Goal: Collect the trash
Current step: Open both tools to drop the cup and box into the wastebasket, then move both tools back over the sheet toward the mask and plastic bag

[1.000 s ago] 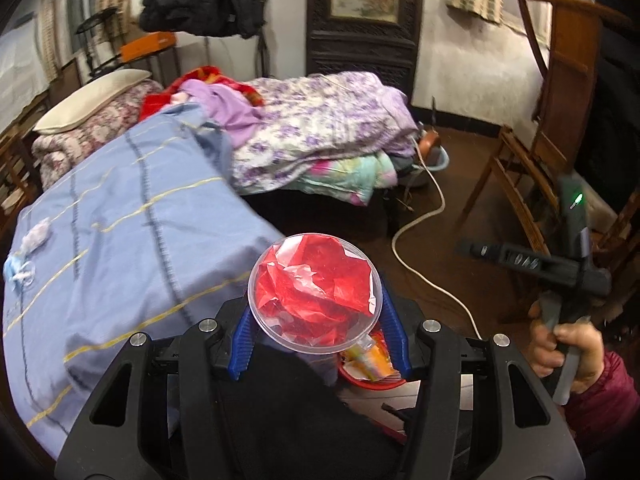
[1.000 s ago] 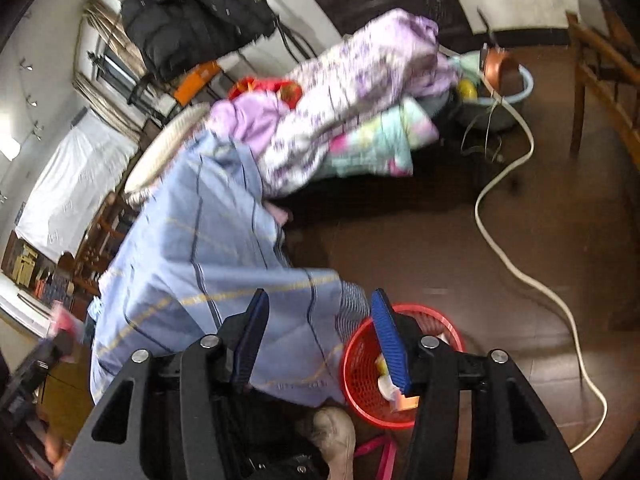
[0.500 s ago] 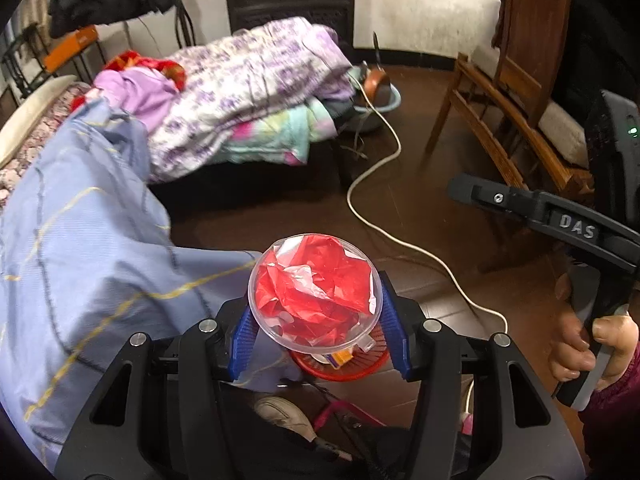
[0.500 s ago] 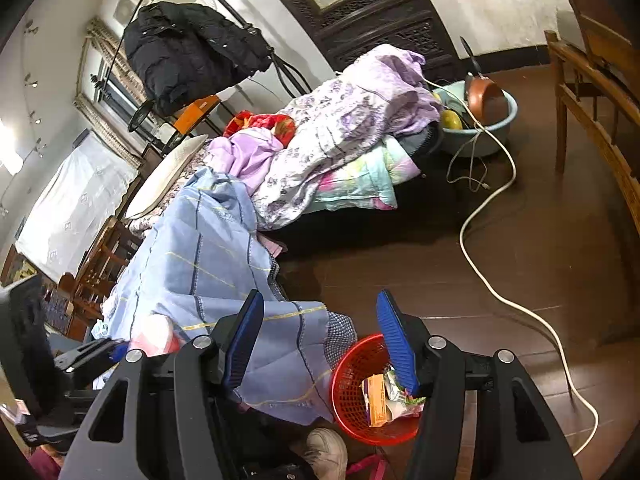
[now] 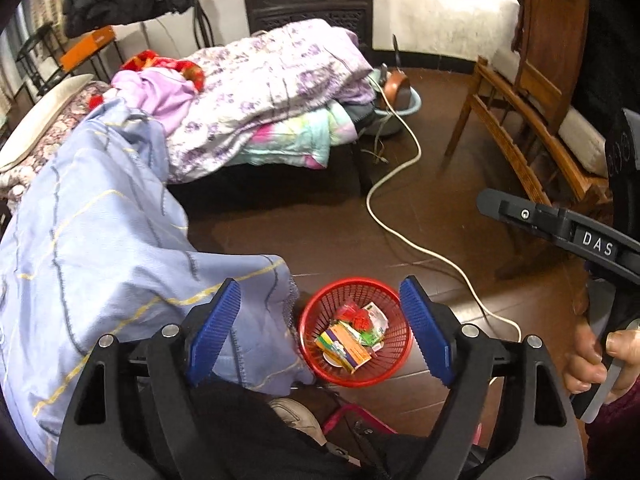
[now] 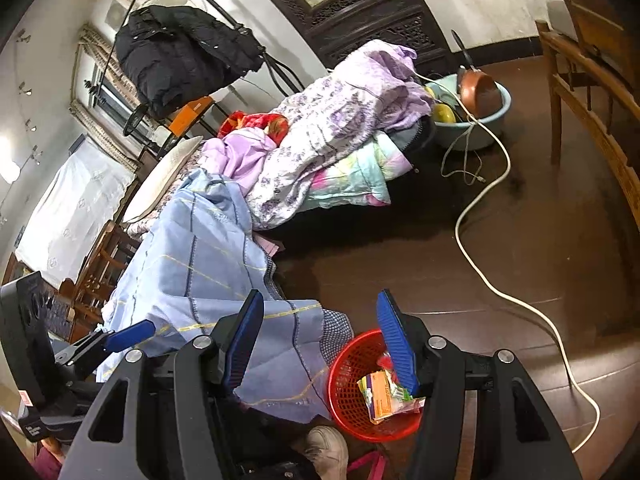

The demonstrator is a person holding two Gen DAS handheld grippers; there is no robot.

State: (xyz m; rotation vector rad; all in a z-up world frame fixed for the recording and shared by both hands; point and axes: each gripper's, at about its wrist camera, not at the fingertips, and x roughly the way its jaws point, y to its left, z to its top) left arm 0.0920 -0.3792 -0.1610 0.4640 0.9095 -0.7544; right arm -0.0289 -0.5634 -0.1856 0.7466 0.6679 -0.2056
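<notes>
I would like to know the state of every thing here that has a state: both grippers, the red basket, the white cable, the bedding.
left gripper: open, jaws just opened, nothing between them.
right gripper: open, empty.
red basket: upright on the floor, holds wrappers and red trash.
white cable: lying loose across the floor.
blue sheet: hangs over the edge beside the basket.
purple quilt: heaped on the bed.

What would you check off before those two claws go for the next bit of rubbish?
1. Left claw empty: ok, its jaws have just been opening and nothing is between them.
2. Right claw empty: ok, open.
3. Round red plastic mesh basket upright on the floor: ok.
4. Wrappers inside the basket: ok.
5. Room left in basket: ok.
6. Next piece of trash located: cannot tell.
</notes>
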